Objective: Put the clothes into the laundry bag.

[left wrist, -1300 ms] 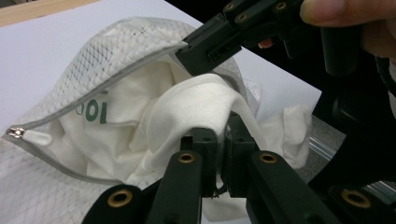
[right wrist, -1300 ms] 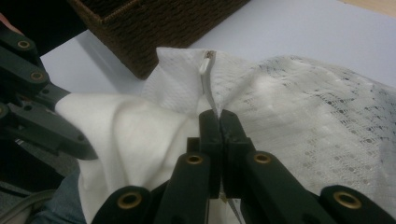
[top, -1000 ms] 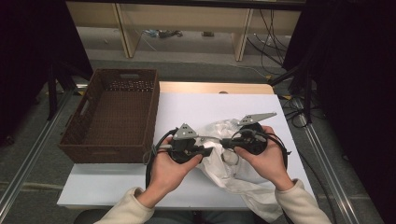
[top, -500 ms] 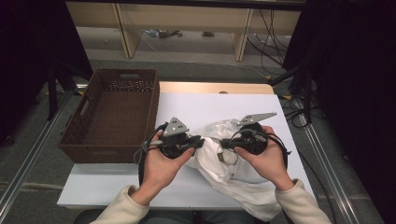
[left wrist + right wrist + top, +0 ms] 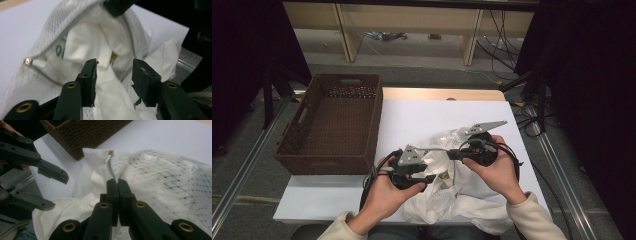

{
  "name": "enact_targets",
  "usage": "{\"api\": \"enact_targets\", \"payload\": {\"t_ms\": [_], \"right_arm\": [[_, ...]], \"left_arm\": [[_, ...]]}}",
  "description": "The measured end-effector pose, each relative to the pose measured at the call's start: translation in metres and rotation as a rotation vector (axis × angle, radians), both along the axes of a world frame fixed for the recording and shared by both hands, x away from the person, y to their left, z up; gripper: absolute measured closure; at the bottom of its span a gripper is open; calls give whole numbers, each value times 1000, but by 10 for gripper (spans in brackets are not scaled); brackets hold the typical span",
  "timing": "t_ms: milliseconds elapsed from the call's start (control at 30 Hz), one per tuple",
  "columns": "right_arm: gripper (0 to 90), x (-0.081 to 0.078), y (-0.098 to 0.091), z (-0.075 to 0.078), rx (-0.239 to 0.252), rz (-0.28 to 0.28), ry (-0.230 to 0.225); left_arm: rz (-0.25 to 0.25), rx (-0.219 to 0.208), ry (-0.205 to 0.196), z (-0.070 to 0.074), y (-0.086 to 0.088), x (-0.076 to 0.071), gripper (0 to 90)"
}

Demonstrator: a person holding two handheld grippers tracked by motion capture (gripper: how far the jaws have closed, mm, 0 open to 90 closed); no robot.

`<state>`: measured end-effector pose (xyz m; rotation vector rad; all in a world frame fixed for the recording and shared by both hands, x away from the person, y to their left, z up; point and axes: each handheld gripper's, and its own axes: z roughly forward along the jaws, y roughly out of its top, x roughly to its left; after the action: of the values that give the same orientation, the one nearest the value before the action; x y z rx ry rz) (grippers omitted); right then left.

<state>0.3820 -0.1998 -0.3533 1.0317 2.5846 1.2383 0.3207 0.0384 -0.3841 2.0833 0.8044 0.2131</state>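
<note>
- A white mesh laundry bag point(image 5: 462, 187) with white cloth point(image 5: 110, 100) stuffed inside lies on the near right part of the white bench point(image 5: 412, 120), its lower end hanging over the near edge towards the person's lap.
- The right claw point(image 5: 117, 185) is clamped on the bag's zippered rim, just below the metal zip pull point(image 5: 109, 155).
- The left claw point(image 5: 113, 72) has just been opening; its jaws stand apart with the cloth between them, pressing on nothing.
- The bag looks light, limp and slack, so it will likely sag and fold wherever unsupported; the stitched zip edge seems the firmest place to hold.
- The left gripper view looks into the bag's mouth at the bunched cloth; the high view instead places the brown wicker basket point(image 5: 332, 125) well to the left.
</note>
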Motion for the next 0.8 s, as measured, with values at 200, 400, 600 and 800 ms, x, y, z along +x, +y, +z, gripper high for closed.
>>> {"api": "enact_targets", "payload": {"t_ms": [200, 400, 600, 800], "right_arm": [[900, -1, 1, 1, -7, -2, 3], [900, 1, 3, -3, 0, 4, 23], [900, 0, 2, -1, -6, 9, 0], [900, -3, 5, -1, -1, 9, 3]], "left_arm": [[17, 97, 116, -29, 11, 0, 450], [-16, 114, 180, -40, 11, -1, 702], [-26, 62, 176, -31, 9, -1, 861], [17, -58, 26, 10, 5, 14, 869]]}}
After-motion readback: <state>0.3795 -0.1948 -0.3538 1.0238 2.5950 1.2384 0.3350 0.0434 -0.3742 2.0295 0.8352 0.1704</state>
